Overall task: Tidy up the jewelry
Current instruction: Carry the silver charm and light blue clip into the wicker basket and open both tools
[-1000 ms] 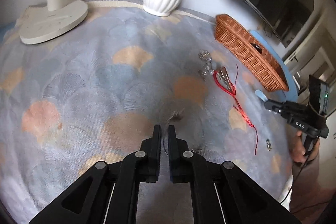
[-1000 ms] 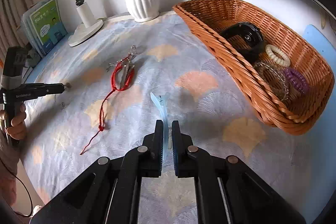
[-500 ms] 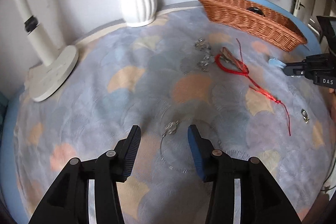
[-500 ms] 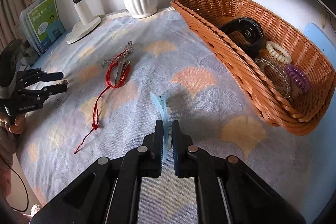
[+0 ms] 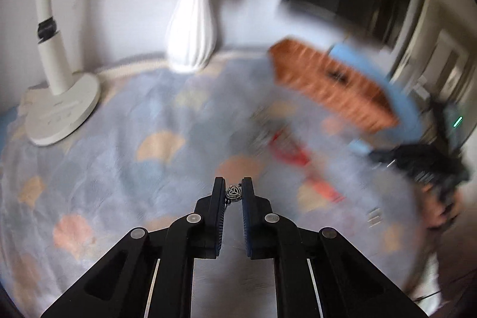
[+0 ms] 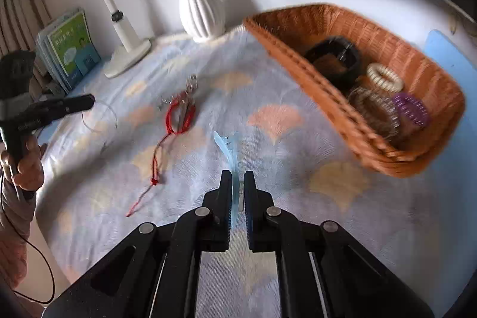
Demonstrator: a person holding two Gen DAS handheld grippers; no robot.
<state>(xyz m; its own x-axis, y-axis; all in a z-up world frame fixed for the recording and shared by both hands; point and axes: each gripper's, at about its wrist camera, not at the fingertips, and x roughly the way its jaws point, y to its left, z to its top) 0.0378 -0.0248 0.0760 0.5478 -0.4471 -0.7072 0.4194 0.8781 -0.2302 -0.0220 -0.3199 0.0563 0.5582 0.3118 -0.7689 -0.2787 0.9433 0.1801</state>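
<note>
My left gripper (image 5: pixel 233 189) is shut on a small silver pendant (image 5: pixel 233 192) and holds it above the patterned cloth; in the right wrist view its thin wire necklace loop (image 6: pixel 100 116) hangs below the left gripper (image 6: pixel 88 100). My right gripper (image 6: pixel 237 182) is shut on a light blue hair clip (image 6: pixel 226 151) above the cloth. A red cord bracelet (image 6: pixel 179 118) lies mid-table beside silver pieces (image 6: pixel 192 82). The wicker basket (image 6: pixel 328 97) at the right holds a black bangle, a cream band, a clear bracelet and a purple coil tie.
A white ribbed vase (image 6: pixel 201 11) with blue flowers stands at the back. A white desk lamp base (image 6: pixel 128 58) stands back left, with books (image 6: pixel 70 46) beside it. The left wrist view is motion-blurred; the basket (image 5: pixel 331 85) shows at its right.
My left gripper opened over the silver necklace, then closed on its pendant and lifted it. My right gripper stays shut on the blue clip and has shifted slightly.
</note>
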